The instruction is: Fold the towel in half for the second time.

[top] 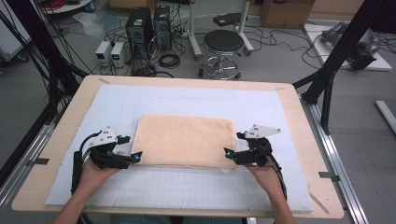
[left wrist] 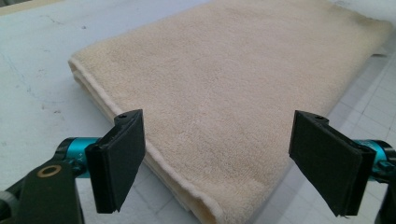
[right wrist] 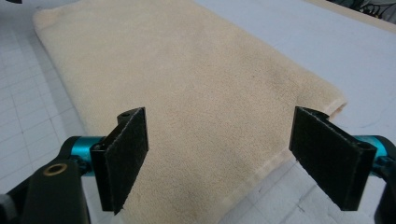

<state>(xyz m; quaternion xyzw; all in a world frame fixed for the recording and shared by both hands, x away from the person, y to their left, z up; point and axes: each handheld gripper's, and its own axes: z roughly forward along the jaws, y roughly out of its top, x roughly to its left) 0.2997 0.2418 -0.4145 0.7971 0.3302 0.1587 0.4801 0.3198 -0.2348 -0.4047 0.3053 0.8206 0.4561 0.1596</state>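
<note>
Folded beige towel (top: 184, 140) lies flat in the middle of the desk (top: 299, 116), on a pale grey mat (top: 187, 186) printed with a faint grid, its long sides running across the high view. In that view the left tongs (top: 133, 148) sit at the towel's near left corner and the right tongs (top: 232, 144) at its near right corner, each held by a hand (top: 95, 175) that comes in from the bottom edge; the right hand (top: 266, 176) mirrors the left. Both tongs are released: their black pads stand wide apart and press on nothing. In the left gripper view the left tongs (left wrist: 217, 163) hover just over the towel's (left wrist: 224, 93) corner, with the folded edge, showing stacked layers, running between the pads (left wrist: 119, 163) but apart from both. In the right gripper view the right tongs (right wrist: 219, 163) likewise straddle a corner of the towel (right wrist: 187, 98), with the cloth below the gap and no pad (right wrist: 123, 158) touching it. Beyond the desk, a round black stool (top: 223, 43) stands on the floor, with computer towers (top: 148, 25) and loose cables to its left.
</note>
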